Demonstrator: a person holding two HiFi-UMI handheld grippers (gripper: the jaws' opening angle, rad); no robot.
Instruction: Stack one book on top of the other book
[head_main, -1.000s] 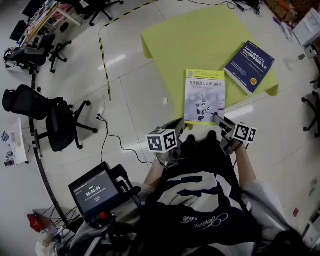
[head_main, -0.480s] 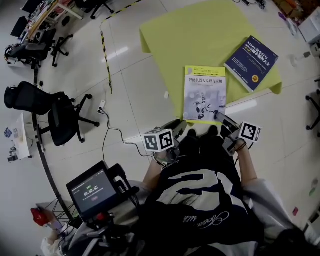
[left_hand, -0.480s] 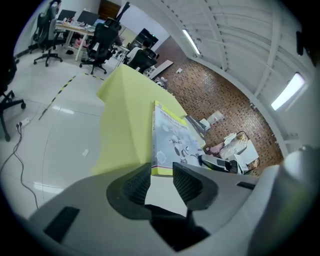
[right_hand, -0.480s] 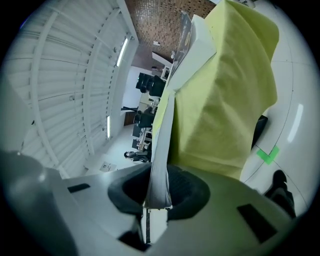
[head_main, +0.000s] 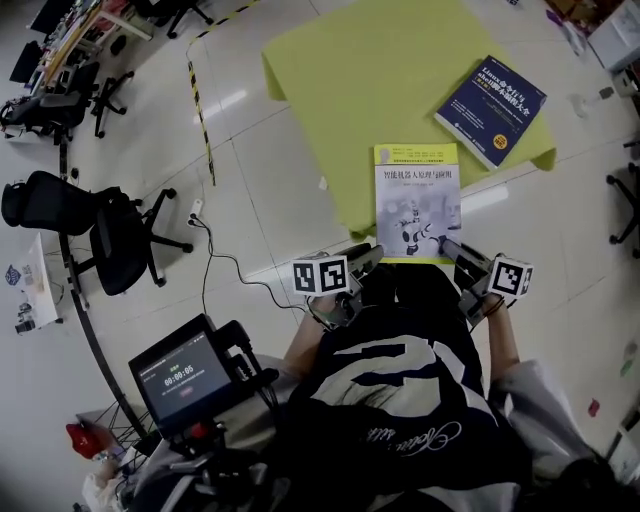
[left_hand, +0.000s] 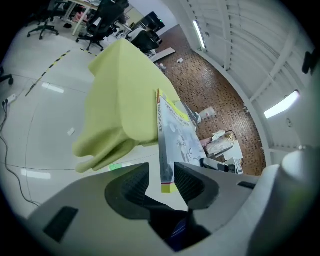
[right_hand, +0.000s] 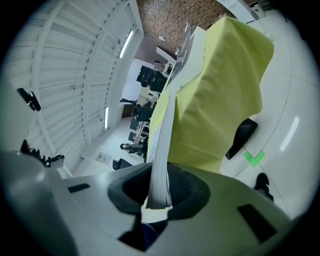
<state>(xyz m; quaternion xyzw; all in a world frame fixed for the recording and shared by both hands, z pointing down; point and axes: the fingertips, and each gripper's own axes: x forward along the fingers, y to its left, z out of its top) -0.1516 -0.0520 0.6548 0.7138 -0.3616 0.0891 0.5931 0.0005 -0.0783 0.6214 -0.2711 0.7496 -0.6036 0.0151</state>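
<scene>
A yellow book (head_main: 417, 200) with a robot on its cover lies at the near edge of the table's yellow-green cloth (head_main: 370, 70). A dark blue book (head_main: 490, 110) lies apart from it, at the far right. My right gripper (head_main: 447, 245) is shut on the yellow book's near right corner, with the page edge (right_hand: 167, 130) pressed between the pads (right_hand: 185, 187). My left gripper (head_main: 368, 256) is at the near left corner. Its jaws are opening, and the book's spine corner (left_hand: 167, 172) stands between them with a gap on each side.
Two black office chairs (head_main: 120, 245) stand on the white floor at the left. A cable (head_main: 215, 270) runs between them and the table. A screen on a stand (head_main: 185, 375) sits close at my lower left. Black-and-yellow tape (head_main: 200, 100) crosses the floor left of the table.
The right gripper, open one second ago, has closed on the yellow book's near right corner. The left gripper, shut before, has opened round the near left corner.
</scene>
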